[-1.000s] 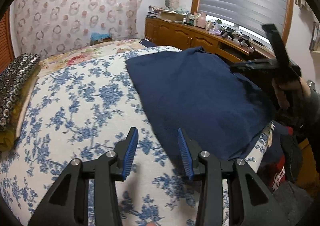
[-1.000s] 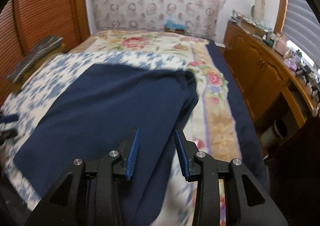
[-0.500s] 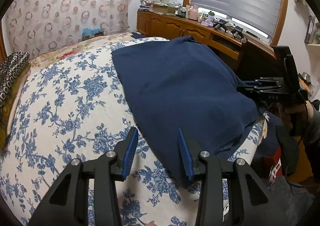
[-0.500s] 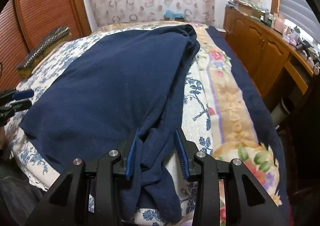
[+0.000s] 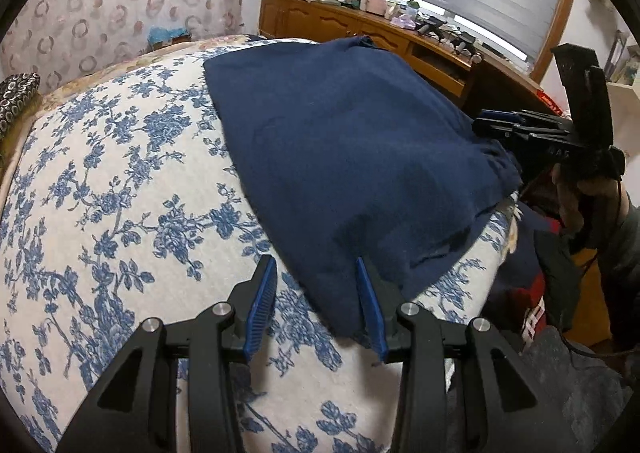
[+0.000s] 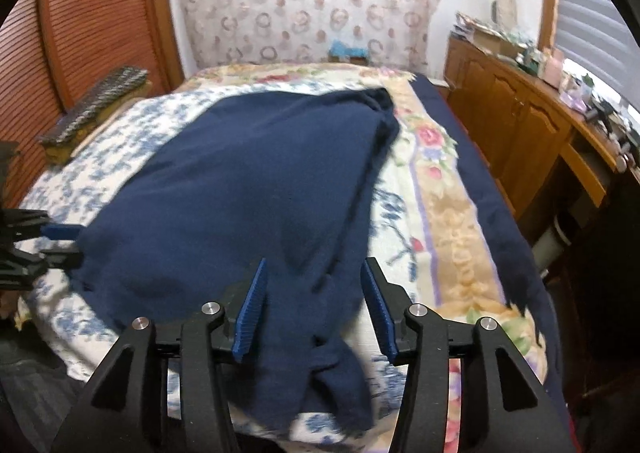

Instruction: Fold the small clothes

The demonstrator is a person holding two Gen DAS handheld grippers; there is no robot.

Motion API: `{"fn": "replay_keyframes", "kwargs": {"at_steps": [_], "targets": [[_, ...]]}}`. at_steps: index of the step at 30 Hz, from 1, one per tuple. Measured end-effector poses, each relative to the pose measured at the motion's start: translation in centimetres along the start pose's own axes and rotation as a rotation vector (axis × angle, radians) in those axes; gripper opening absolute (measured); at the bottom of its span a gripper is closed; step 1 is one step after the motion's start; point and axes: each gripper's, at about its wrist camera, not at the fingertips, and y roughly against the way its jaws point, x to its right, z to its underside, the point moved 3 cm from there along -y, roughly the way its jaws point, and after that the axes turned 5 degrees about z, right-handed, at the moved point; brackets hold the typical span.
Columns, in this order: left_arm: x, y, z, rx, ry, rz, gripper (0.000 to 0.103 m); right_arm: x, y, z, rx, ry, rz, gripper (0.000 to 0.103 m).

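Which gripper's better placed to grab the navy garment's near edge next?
Right. The right gripper has the navy garment bunched between its opening jaws, though they aren't pressing it. The left gripper only straddles a corner, mostly over the floral sheet.

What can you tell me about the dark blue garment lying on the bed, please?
The dark blue garment is a soft, plain knit spread mostly flat on the floral bedspread. Its near end bunches into a twisted strip lying between the opening pads of the right gripper, untouched. One near corner lies between the left gripper pads, apparently not pinched.
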Motion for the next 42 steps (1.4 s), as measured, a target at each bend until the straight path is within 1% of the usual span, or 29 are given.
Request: {"fn": "replay_keyframes", "kwargs": {"at_steps": [3,4,5,6,7,8,10,11,12,15,18,24,26,28,29,31,32,33,34,38,42], "targets": [[0.3,0.2,0.3,-0.005,-0.005,0.025,0.038,-1.6,0.5,0.1,0.008,0.038,-0.039,0.058],[0.4,0.2,0.3,-0.007,-0.006,0.040,0.026,-2.2,0.6,0.2,0.008,0.053,-0.052,0.060],[0.5,0.1,0.4,-0.015,-0.005,0.064,0.022,-2.7,0.6,0.3,0.006,0.064,-0.064,0.060],[0.6,0.1,0.3,-0.021,-0.006,0.077,0.012,-3.3,0.6,0.6,0.002,0.074,-0.077,0.061],[0.7,0.1,0.3,-0.022,-0.007,0.078,0.007,-3.7,0.6,0.8,-0.005,0.084,-0.089,0.061],[0.7,0.1,0.2,-0.019,-0.012,0.078,0.004,-4.1,0.5,1.1,-0.011,0.099,-0.093,0.061],[0.8,0.4,-0.1,-0.010,-0.023,0.073,0.003,-4.0,0.3,1.4,-0.015,0.120,-0.028,0.061],[0.9,0.6,-0.2,-0.007,-0.028,0.069,0.003,-3.4,0.4,1.5,-0.012,0.107,-0.007,0.061],[1.0,0.7,-0.3,-0.005,-0.032,0.064,0.003,-2.5,0.5,1.6,-0.011,0.074,-0.006,0.061],[1.1,0.5,-0.3,-0.011,-0.043,0.049,0.003,0.0,0.2,2.1,-0.035,0.021,0.056,0.062],[1.1,0.3,-0.3,-0.009,-0.042,0.047,0.003,1.1,-0.2,2.8,-0.082,0.006,0.043,0.062],[1.2,0.1,-0.4,-0.013,-0.041,0.040,0.003,1.2,-1.4,3.7,-0.148,-0.021,-0.011,0.062],[1.1,-0.1,-0.3,-0.019,-0.035,0.040,0.003,1.4,-1.2,3.9,-0.148,-0.037,-0.031,0.062],[1.0,-0.3,-0.3,-0.018,-0.030,0.044,0.003,0.9,-0.7,4.2,-0.155,-0.025,-0.047,0.061],[1.0,-0.2,-0.3,-0.017,-0.031,0.045,0.003,0.8,-0.6,4.3,-0.159,-0.020,-0.057,0.059],[1.1,-0.1,-0.3,-0.010,-0.037,0.051,0.003,0.3,-0.4,4.2,-0.163,0.003,-0.086,0.037],[1.2,0.0,-0.4,-0.004,-0.040,0.055,0.003,0.2,-0.4,4.2,-0.165,0.007,-0.098,0.033],[1.3,0.3,-0.5,0.006,-0.044,0.057,0.002,0.0,-0.4,4.1,-0.163,0.011,-0.113,0.019],[1.3,0.6,-0.8,0.020,-0.046,0.059,0.002,-0.2,-0.3,4.1,-0.160,0.010,-0.135,0.014],[1.4,2.8,-2.8,0.109,-0.038,0.071,0.002,-0.2,0.7,3.2,-0.091,-0.006,-0.172,0.011],[0.8,4.4,-6.3,0.189,-0.043,0.049,0.002,0.9,2.3,0.4,0.001,-0.055,-0.216,0.010]]}}
